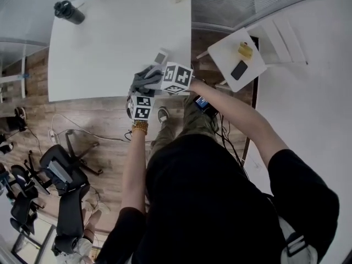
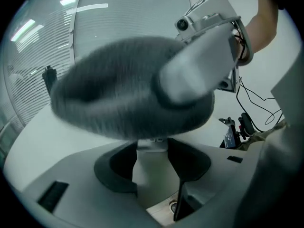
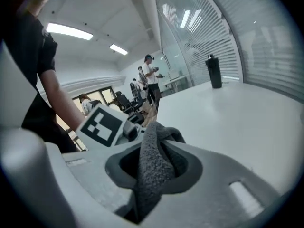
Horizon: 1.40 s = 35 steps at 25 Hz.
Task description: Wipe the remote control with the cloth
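My left gripper (image 1: 142, 100) (image 2: 152, 144) is shut on the lower end of a pale remote control (image 2: 152, 167), held above the near edge of the white table (image 1: 110, 43). A grey cloth (image 1: 144, 80) (image 2: 128, 99) lies over the remote's upper part and hides it. A small light end (image 1: 160, 58) shows beyond the cloth. My right gripper (image 1: 157, 81) (image 3: 156, 134) comes in from the right and is shut on a fold of the cloth (image 3: 151, 175). In the left gripper view the right gripper's body (image 2: 209, 46) presses into the cloth, blurred.
A black bottle (image 1: 69, 11) (image 3: 215, 71) stands at the table's far left corner. A small white side table (image 1: 225, 48) at the right carries a yellow item and a black phone. Office chairs (image 1: 60, 169) and cables lie on the wooden floor. People (image 3: 151, 77) stand far off.
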{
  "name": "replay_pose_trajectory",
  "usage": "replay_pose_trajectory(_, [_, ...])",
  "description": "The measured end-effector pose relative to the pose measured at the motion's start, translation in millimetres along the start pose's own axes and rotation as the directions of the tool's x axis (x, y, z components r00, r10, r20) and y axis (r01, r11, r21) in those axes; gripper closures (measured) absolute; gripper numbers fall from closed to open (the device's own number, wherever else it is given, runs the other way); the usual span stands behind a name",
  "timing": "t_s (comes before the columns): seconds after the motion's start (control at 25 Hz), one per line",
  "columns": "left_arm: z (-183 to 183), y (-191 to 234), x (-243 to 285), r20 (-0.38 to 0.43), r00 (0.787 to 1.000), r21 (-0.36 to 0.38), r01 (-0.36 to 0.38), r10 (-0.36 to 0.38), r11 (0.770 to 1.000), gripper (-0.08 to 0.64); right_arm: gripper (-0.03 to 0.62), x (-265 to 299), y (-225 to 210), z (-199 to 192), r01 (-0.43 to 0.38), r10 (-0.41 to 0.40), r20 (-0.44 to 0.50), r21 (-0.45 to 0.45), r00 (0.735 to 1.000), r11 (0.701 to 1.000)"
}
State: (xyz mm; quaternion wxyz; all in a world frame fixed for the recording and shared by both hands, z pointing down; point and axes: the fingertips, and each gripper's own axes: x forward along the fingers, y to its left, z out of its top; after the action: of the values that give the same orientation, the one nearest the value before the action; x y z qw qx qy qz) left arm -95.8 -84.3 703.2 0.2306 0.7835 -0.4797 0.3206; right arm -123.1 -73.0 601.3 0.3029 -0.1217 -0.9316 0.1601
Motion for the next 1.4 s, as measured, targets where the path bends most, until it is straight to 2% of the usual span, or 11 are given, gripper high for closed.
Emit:
replay_pose_trajectory(0.12, [3.8,-0.7,0.2,0.003,1.000,0.003,-0.007,0.007,1.000,0.357,0.525,-38.5,-21.3,23.8,0.100,-0.098,0.126,-0.014,0.987,0.995])
replay_pose_trajectory(0.24, [9.2,-0.1,1.8,0.012,1.000,0.008,-0.008,0.008,1.000,0.357,0.525,-82.5,-66.6,38.2,0.284,-0.273,0.177,-0.036,0.945,0.958])
replay_pose_trajectory(0.36, [5.3,-6.4,-1.1,0.013,1.000,0.005,-0.005,0.005,1.000,0.357,0.525,-109.4,-102.4,31.1,0.449,-0.436,0.139,-0.082,0.889,0.890])
replay_pose_trajectory(0.48, [4.2,-10.0,0.1,0.006,1.000,-0.004,0.011,-0.011,1.000,0.357,0.525,-116.6,-125.2,12.3,0.535,-0.532,0.060,-0.123,0.845,0.836])
replay_pose_trajectory(0.6, [4.7,-5.5,1.3,0.009,1.000,0.000,0.008,-0.008,1.000,0.359,0.525,-98.6,-134.7,-13.9,0.532,-0.549,-0.051,-0.188,0.834,0.826])
replay_pose_trajectory(0.76, [4.0,-4.2,-3.2,0.003,1.000,-0.008,0.014,-0.014,1.000,0.359,0.525,-68.7,-129.9,-38.5,0.485,-0.509,-0.150,-0.174,0.847,0.857])
replay_pose_trajectory(0.92, [14.1,-0.2,2.4,0.040,0.999,-0.013,0.013,-0.012,1.000,0.359,0.528,-58.1,-129.1,-40.8,0.458,-0.486,-0.185,-0.172,0.854,0.872])
replay_pose_trajectory(1.04, [12.4,-3.4,-2.4,0.050,0.998,-0.016,0.030,-0.029,0.999,0.359,0.532,-39.2,-103.3,-42.9,0.407,-0.434,-0.194,-0.162,0.880,0.899])
replay_pose_trajectory(1.12, [10.9,-2.8,-3.6,0.043,0.998,-0.017,0.037,-0.036,0.999,0.359,0.534,-27.1,-86.7,-38.2,0.376,-0.398,-0.192,-0.140,0.897,0.916])
replay_pose_trajectory(1.28, [7.1,-0.8,-2.1,0.022,0.999,-0.026,0.027,-0.026,0.999,0.359,0.538,-22.1,-78.8,-29.7,0.367,-0.377,-0.178,-0.083,0.909,0.926])
replay_pose_trajectory(1.4, [4.5,2.0,-5.9,-0.006,1.000,-0.029,0.026,-0.027,0.999,0.360,0.538,-18.3,-75.2,-24.8,0.356,-0.366,-0.170,-0.086,0.915,0.930])
